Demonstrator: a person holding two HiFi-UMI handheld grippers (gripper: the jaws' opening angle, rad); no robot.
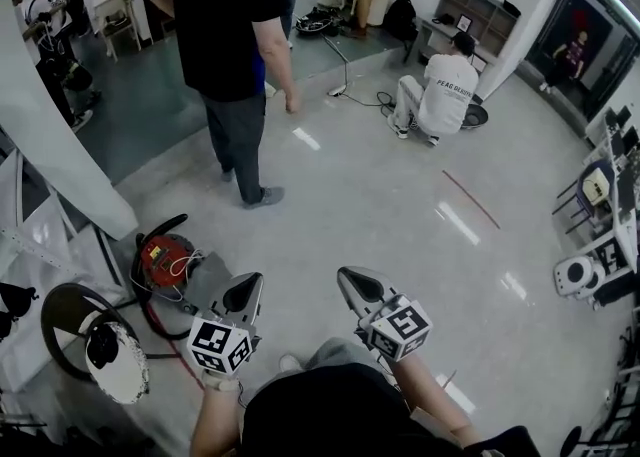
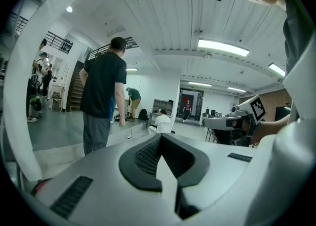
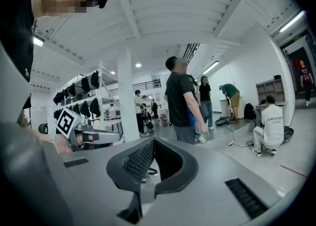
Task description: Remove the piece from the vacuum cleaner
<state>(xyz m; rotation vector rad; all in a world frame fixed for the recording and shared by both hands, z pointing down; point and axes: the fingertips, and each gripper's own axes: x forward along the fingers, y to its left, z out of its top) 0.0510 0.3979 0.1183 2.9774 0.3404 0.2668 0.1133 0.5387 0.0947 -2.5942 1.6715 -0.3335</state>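
Note:
The vacuum cleaner (image 1: 165, 261) is a red drum with a black rim and a coiled white cord on top. It stands on the floor at the lower left of the head view. My left gripper (image 1: 243, 295) is held just right of it, in the air and apart from it. My right gripper (image 1: 358, 286) is level with the left one, farther right. In both gripper views the black pads meet at their tips, left gripper (image 2: 160, 137) and right gripper (image 3: 152, 141), with nothing between them. Both point out across the room.
A round black-and-white object (image 1: 95, 345) lies left of the vacuum, with a red hose (image 1: 165, 340) beside it. A white column (image 1: 55, 140) rises at the left. A person in black (image 1: 235, 45) stands ahead; another (image 1: 445, 90) sits on the floor. Chairs (image 1: 590, 195) line the right.

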